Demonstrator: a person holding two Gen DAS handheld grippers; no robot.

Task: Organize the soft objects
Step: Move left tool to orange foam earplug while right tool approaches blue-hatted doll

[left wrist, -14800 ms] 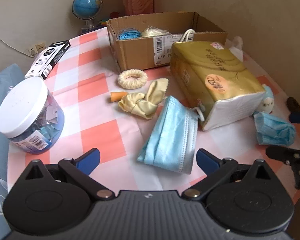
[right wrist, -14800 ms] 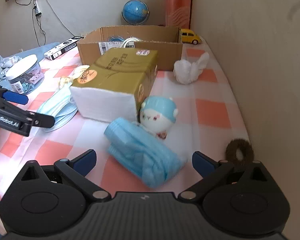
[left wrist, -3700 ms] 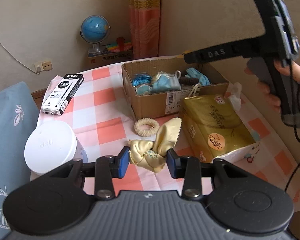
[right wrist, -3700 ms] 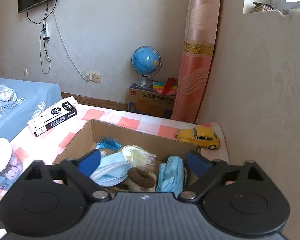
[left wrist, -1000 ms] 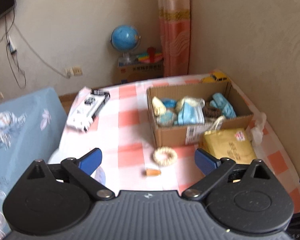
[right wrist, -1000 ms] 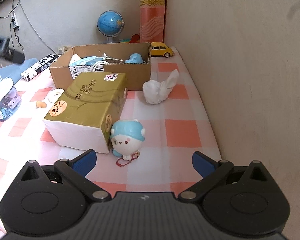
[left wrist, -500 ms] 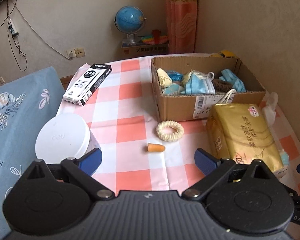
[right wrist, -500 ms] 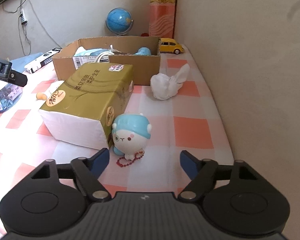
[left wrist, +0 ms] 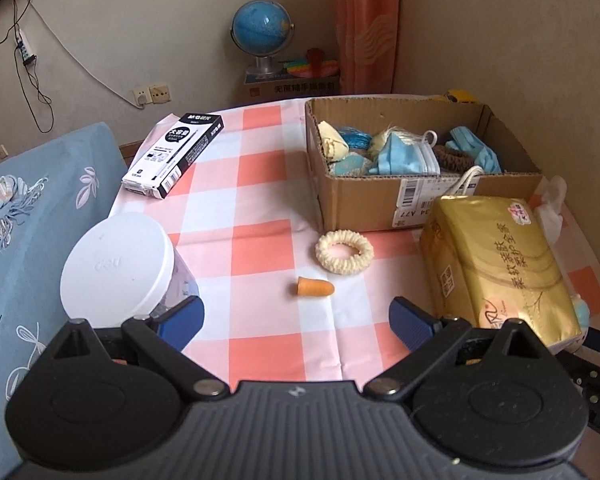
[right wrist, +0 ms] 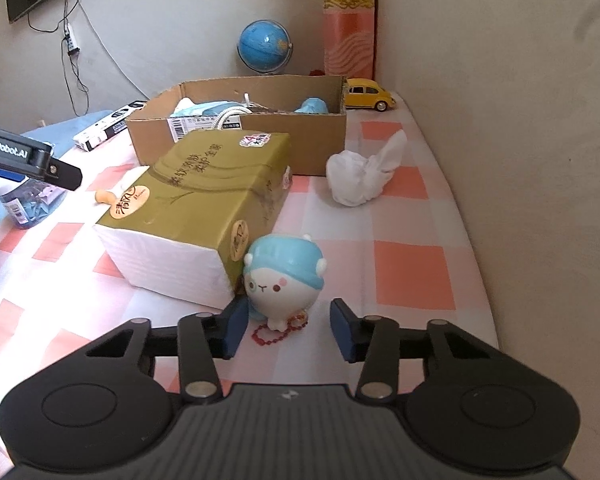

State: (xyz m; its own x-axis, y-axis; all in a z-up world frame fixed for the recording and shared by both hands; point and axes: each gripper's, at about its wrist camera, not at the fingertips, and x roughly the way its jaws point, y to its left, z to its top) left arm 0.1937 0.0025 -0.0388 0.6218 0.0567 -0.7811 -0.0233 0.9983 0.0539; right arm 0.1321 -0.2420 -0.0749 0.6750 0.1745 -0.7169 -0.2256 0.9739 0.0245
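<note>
Right tool (right wrist: pixel 286 332): jaws are closing around the small squishy figure with a blue cap and white face (right wrist: pixel 282 280), which stands between the blue pads on the pink-and-white checked table (right wrist: pixel 412 276). A gap shows at the right pad; contact at the left pad cannot be confirmed, so the figure is judged not yet gripped.

Left tool (left wrist: pixel 296 320): jaws stand wide open and hold nothing. It hovers over the table just short of the orange foam earplug (left wrist: pixel 313 288).

Progress, as judged from the layout:

1. Done: the open brown cardboard box (left wrist: pixel 364 204) at the far side of the table already contains blue face masks, a yellow cloth, a dark hair tie and other soft items.
2. In hand: pickup of the squishy figure, which stands touching the corner of the gold-wrapped tissue pack (right wrist: pixel 204 204).
3. Left: the cream fluffy hair scrunchie (left wrist: pixel 344 252), lying just in front of the box; the orange earplug near it; the crumpled white tissue (right wrist: pixel 360 176) beside the box's right end. The tissue pack may also count as soft.

Hard items remain outside: white-lidded clear jar (left wrist: pixel 120 264), black-and-white pen carton (left wrist: pixel 174 154), yellow toy car (right wrist: pixel 368 98).
</note>
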